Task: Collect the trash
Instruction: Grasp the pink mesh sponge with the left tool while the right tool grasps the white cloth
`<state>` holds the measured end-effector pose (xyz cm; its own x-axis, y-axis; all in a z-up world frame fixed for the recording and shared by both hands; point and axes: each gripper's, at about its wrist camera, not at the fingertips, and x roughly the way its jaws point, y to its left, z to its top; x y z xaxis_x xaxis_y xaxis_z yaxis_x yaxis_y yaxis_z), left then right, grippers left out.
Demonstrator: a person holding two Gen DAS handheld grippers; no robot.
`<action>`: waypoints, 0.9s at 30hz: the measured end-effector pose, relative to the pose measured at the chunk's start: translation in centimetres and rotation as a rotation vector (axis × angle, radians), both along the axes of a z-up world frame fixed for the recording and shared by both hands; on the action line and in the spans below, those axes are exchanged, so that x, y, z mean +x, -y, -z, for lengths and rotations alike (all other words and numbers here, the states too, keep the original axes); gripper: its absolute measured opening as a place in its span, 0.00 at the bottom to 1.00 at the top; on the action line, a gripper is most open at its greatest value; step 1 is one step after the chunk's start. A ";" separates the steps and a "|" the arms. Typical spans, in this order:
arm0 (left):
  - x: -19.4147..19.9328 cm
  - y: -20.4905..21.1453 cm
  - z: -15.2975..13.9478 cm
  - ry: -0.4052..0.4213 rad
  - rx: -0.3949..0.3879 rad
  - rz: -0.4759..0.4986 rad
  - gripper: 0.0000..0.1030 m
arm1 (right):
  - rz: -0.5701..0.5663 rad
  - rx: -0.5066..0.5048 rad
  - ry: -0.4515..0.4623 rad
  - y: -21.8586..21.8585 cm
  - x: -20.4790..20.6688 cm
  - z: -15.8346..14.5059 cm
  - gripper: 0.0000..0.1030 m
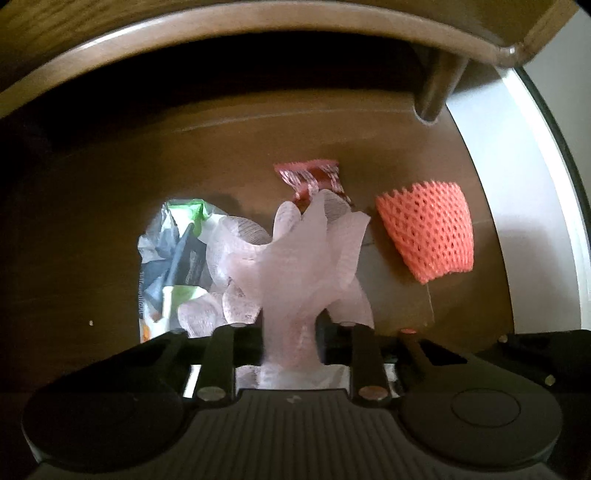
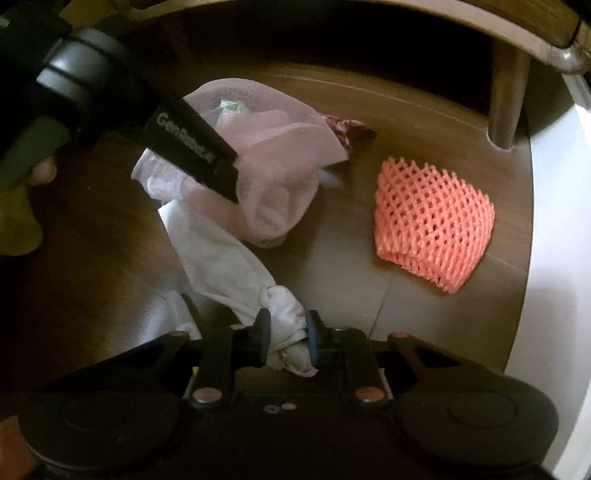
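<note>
Wooden floor: brown boards, carrying all the trash; pale wall base along its right edge.
Wooden furniture: overhangs the top of both views, one leg standing on the floor.
Pink foam sheet: thin, translucent, bunched; pinched in the narrow jaws of the left gripper, its loose folds fanning out above them.
Orange foam fruit net: lying flat on the floor, apart from both grippers, right of the pink sheet.
White tissue: twisted, its knotted end clamped in the narrow jaws of the right gripper.
Green-and-white wrapper: crumpled, left of the pink sheet.
Red snack wrapper: partly behind the pink sheet
</note>
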<state>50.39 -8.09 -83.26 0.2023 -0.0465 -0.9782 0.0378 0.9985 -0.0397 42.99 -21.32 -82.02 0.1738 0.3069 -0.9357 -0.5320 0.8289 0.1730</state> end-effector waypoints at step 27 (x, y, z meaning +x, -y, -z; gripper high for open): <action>-7.6 0.0 -34.9 0.077 -0.152 -0.113 0.15 | 0.587 0.112 0.044 6.5 -7.1 -34.0 0.13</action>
